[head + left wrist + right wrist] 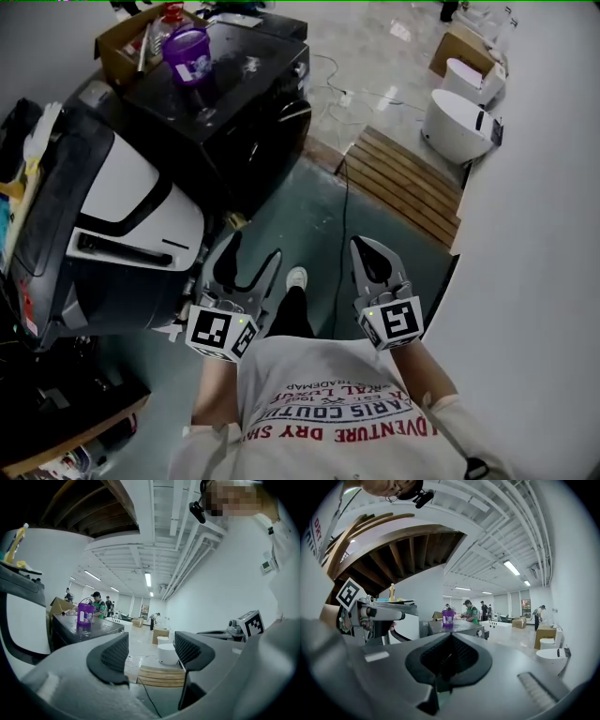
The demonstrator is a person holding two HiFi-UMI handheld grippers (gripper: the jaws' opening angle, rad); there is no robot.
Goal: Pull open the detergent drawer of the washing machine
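White washing machine [131, 187] left of left tool [253, 255], apart

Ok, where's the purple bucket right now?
In the head view the purple bucket is at the upper left, standing on top of the black machine, just right of the open cardboard box.

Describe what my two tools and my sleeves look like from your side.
The left tool and the right tool match: grey bodies with curved grey fingers and black ribbed pads. At its base each has a white cube printed with black square markers. The person wears a white shirt with red and dark lettering, and its sleeves are white too.
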